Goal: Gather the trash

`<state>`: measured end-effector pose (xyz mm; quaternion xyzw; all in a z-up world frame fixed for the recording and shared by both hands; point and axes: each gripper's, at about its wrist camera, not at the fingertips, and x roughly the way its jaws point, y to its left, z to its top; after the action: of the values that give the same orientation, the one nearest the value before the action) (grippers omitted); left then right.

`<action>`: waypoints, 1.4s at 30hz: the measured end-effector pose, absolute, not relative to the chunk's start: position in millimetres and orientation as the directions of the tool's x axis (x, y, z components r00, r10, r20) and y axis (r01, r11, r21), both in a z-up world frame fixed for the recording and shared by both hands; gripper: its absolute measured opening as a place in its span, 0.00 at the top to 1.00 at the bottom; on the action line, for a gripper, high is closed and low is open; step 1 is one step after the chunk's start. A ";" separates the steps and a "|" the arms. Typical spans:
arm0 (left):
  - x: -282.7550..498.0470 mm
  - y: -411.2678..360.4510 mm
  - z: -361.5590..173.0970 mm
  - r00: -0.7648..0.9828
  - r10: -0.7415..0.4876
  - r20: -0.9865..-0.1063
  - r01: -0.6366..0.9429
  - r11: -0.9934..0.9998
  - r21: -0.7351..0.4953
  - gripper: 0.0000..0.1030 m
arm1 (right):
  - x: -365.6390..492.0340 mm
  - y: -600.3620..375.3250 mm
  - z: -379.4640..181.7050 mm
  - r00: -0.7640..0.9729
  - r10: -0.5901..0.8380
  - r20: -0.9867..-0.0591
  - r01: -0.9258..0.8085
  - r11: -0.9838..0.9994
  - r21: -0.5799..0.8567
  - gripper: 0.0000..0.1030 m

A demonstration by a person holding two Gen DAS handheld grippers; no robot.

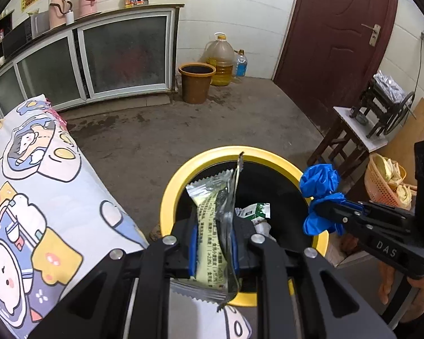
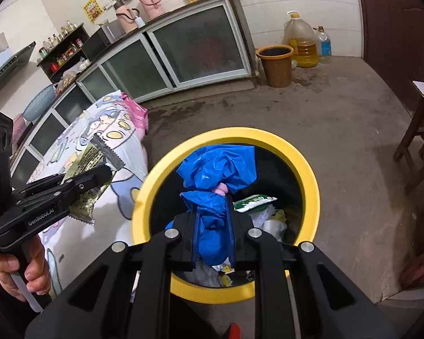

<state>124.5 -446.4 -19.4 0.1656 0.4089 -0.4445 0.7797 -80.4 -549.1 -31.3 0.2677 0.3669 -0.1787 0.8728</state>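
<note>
Yellow-rimmed bin [image 1: 183,169] already holds a green-and-white carton [image 1: 255,211] and crumpled white scraps, so earlier pieces look collected. Two pieces remain in hand: the left gripper [image 1: 213,243] has its fingers pinched on a yellowish snack wrapper [image 1: 212,226] over the bin's 7 o'clock rim, and the right gripper [image 2: 213,226] has its fingers clamped on a crumpled blue plastic bag [image 2: 217,166] above the opening. Judgement: both only need releasing; the patterned worktop [image 1: 42,197] at 9 o'clock shows no further litter in view.
</note>
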 end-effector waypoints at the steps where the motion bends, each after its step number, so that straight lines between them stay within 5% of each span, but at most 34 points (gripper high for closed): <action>1: 123.5 -449.8 -22.3 0.272 -0.552 -0.788 0.829 0.550 -0.099 0.84 | -81.1 -550.1 -34.3 0.658 -0.122 -0.743 0.517 0.791 0.328 0.85; 12: 120.8 -482.9 -44.3 0.243 -0.519 -0.820 0.825 0.555 -0.107 0.84 | -74.9 -558.6 -59.0 0.603 -0.097 -0.792 0.546 0.773 0.321 0.84; 16: 124.6 -474.3 -40.5 0.263 -0.525 -0.809 0.802 0.585 -0.119 0.55 | -76.0 -562.0 -59.5 0.581 -0.117 -0.805 0.575 0.760 0.305 0.82; 20: 130.6 -462.7 -32.0 0.299 -0.529 -0.794 0.778 0.617 -0.118 0.32 | -80.2 -571.9 -62.5 0.550 -0.150 -0.822 0.620 0.732 0.281 0.53; 26: 142.1 -436.6 -20.3 0.328 -0.539 -0.776 0.725 0.670 -0.159 0.18 | -81.7 -569.5 -57.3 0.553 -0.157 -0.818 0.627 0.725 0.285 0.53; 31: 140.8 -393.7 -1.2 0.409 -0.557 -0.723 0.682 0.713 -0.163 0.08 | -94.1 -556.7 -40.3 0.582 -0.248 -0.775 0.657 0.705 0.268 0.15; 37: 136.1 -311.5 18.3 0.525 -0.564 -0.637 0.608 0.773 -0.183 0.08 | -108.0 -527.5 -22.5 0.556 -0.476 -0.681 0.739 0.659 0.143 0.08; 42: 114.1 -227.8 38.0 0.674 -0.516 -0.529 0.521 0.839 -0.154 0.08 | -108.7 -472.5 -4.0 0.633 -0.521 -0.573 0.690 0.715 0.112 0.08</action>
<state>114.1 -227.8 38.0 0.0048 0.2874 -0.2834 0.9149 -108.7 -472.5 -4.0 0.1627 0.2597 -0.3407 0.8888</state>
